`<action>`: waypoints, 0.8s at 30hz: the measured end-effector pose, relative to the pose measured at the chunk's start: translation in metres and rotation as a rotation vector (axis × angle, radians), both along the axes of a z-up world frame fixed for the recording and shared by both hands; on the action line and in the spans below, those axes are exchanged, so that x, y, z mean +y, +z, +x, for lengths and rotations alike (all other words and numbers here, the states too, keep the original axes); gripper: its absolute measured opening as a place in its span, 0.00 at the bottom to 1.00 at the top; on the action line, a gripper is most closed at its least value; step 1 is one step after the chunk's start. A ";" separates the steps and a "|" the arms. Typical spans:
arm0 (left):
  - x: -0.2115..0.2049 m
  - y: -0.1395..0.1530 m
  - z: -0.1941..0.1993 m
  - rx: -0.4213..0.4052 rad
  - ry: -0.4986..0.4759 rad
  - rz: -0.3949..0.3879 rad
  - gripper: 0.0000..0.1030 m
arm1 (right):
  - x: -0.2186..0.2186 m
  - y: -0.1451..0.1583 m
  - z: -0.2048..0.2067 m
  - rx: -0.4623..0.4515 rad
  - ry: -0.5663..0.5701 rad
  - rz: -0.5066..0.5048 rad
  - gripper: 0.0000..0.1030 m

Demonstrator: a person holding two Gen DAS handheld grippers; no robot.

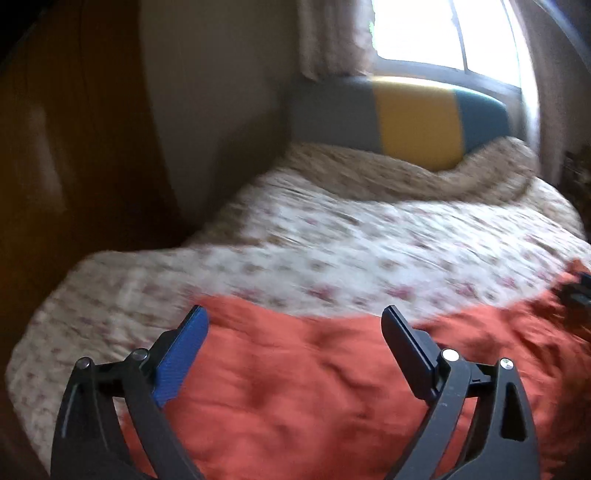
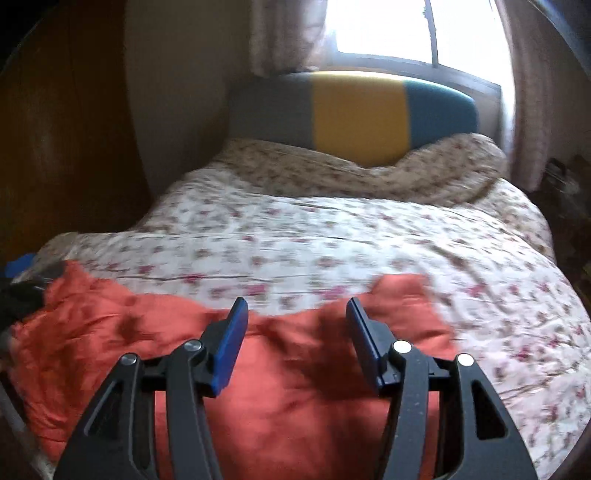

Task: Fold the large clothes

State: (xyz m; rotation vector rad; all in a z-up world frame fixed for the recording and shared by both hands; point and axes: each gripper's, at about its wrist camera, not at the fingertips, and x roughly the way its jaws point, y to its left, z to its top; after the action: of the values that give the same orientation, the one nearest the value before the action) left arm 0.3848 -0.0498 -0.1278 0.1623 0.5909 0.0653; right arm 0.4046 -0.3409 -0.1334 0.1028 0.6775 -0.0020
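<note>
A large orange-red garment (image 1: 303, 384) lies spread over the near part of a bed with a floral cover (image 1: 332, 236). In the left wrist view my left gripper (image 1: 295, 314) hangs above the garment with its jaws wide apart and nothing between them. At that view's right edge a dark shape (image 1: 580, 291), likely the other gripper, rests over the cloth. The right wrist view shows the same garment (image 2: 295, 391), its far edge rumpled. My right gripper (image 2: 297, 306) is open above it, jaws moderately apart, with no cloth pinched.
A headboard cushion (image 1: 413, 125) in grey, yellow and teal stands at the far end under a bright window (image 2: 388, 29) with curtains. A dark wooden wardrobe (image 1: 66, 147) rises on the left. A blue item (image 2: 20, 264) sits at the bed's left edge.
</note>
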 end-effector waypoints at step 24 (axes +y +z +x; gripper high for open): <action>0.063 -0.058 0.025 0.185 0.063 -0.229 0.93 | -0.034 -0.041 0.010 0.116 -0.078 0.096 0.56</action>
State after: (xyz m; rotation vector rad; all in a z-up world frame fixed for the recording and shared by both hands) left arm 0.4095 0.0136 -0.1861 -0.0740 0.7833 0.0433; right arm 0.4151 -0.3749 -0.1741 0.2228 0.7896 -0.0509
